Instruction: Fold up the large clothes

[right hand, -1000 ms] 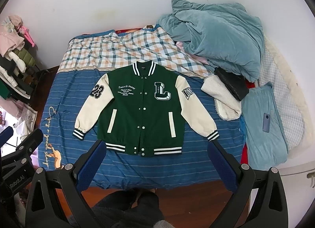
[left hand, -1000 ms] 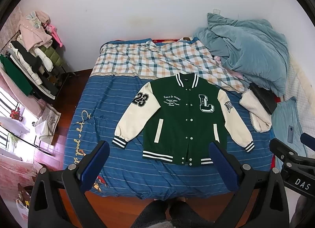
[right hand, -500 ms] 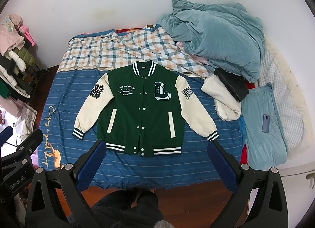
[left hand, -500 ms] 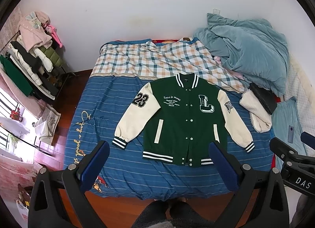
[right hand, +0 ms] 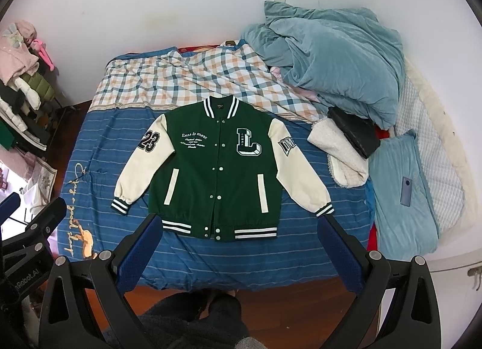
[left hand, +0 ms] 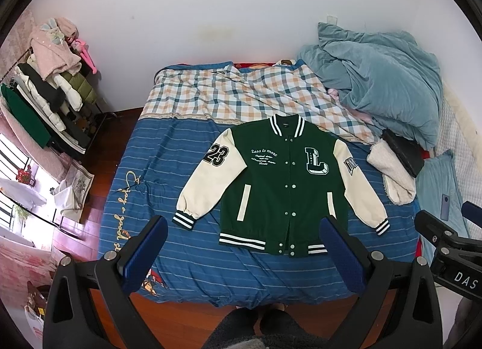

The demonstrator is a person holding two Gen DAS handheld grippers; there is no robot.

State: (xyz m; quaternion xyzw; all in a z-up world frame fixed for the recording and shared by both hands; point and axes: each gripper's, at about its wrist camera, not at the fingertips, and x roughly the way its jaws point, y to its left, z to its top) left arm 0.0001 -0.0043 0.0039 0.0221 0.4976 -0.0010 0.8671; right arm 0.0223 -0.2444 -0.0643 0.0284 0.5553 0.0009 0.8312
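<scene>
Varsity jacket flat on bed, both grippers held above the near edge, nothing gripped.

Jacket lies face up, snapped shut, on the blue striped bedspread; collar toward the wall, hem toward the person, both cream sleeves spread outward and down. Left gripper: jaws wide apart, empty; in its view the hem falls between the two blue pads, well beyond them. Right gripper: jaws likewise wide apart, empty; hem centred between pads, clear of both. Teal duvet heaped at the far right corner.

Both views high — same bed
</scene>
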